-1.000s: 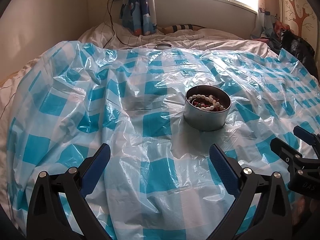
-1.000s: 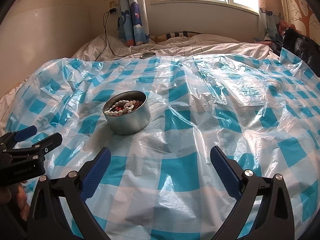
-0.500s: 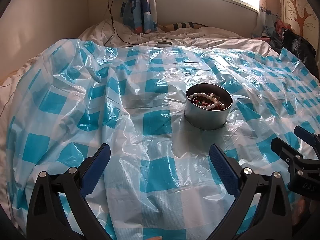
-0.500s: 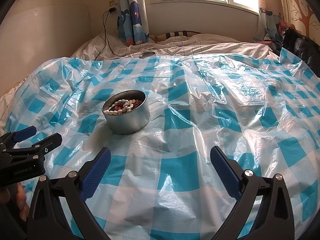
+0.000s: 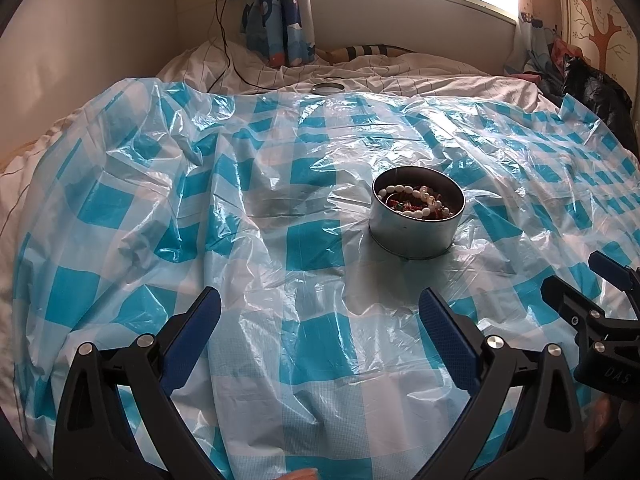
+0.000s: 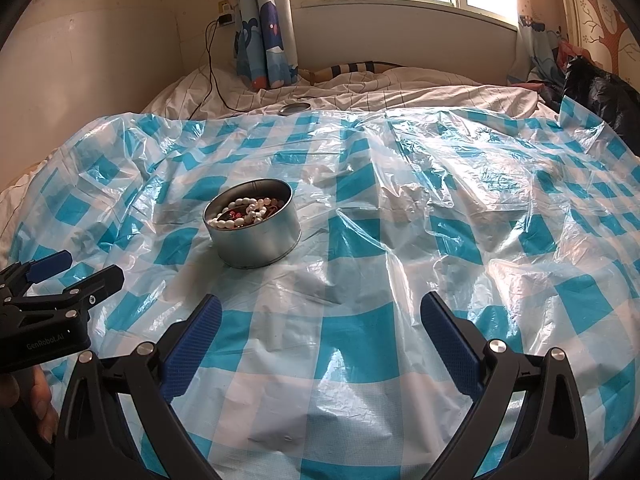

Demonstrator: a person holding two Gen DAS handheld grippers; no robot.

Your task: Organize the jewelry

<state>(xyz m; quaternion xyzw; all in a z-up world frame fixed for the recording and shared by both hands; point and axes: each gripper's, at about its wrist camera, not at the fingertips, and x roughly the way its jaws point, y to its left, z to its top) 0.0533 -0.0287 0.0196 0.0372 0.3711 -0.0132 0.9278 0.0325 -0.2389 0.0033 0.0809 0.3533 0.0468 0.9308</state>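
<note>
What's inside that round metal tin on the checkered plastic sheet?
The round silver metal tin holds a white pearl-like bead strand lying over a tangle of dark red and brown jewelry. Anything under that pile, and the tin's bottom, is covered.

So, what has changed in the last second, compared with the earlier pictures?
Almost nothing. The left hand-held gripper drifted slightly, so the metal tin sits a little lower in its view. Nothing was grasped or released. Both it and the right hand-held gripper stay open and empty; the pearl bracelet remains in the tin on the checked plastic sheet.
</note>
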